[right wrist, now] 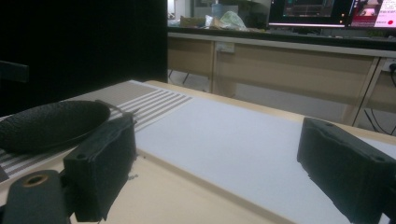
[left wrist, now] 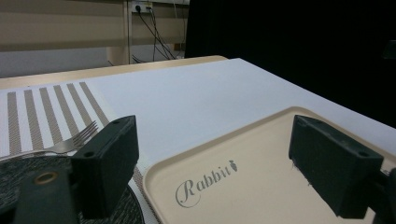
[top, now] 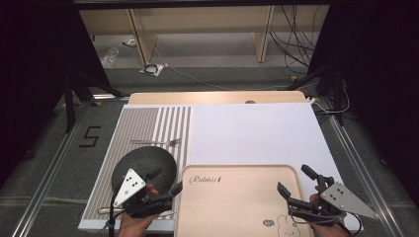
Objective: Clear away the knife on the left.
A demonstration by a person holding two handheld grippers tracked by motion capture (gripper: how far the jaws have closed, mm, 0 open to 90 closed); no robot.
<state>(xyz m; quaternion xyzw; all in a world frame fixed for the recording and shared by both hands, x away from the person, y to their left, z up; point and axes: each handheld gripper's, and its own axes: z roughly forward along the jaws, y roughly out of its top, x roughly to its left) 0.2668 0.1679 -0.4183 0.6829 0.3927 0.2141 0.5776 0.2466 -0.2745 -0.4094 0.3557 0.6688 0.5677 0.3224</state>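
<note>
My left gripper (top: 165, 181) hovers open over the seam between a dark round dish (top: 146, 163) and a beige tray (top: 237, 207) printed with "Rabbit". Nothing sits between its jaws in the left gripper view, where the left gripper (left wrist: 219, 163) frames the tray (left wrist: 261, 154), with the dish (left wrist: 23, 172) at lower left. My right gripper (top: 295, 180) stands open and empty over the tray's right edge. From the right gripper (right wrist: 224, 168) I look across the tray (right wrist: 187, 200) to the dish (right wrist: 51, 123). A silver fork (top: 155, 142) lies beyond the dish.
A striped placemat (top: 148, 123) covers the table's left side and a white mat (top: 252, 133) covers the rest. A silver utensil (top: 104, 211) lies on the placemat near the front edge, partly hidden by my left gripper. Desks and cables stand beyond the table.
</note>
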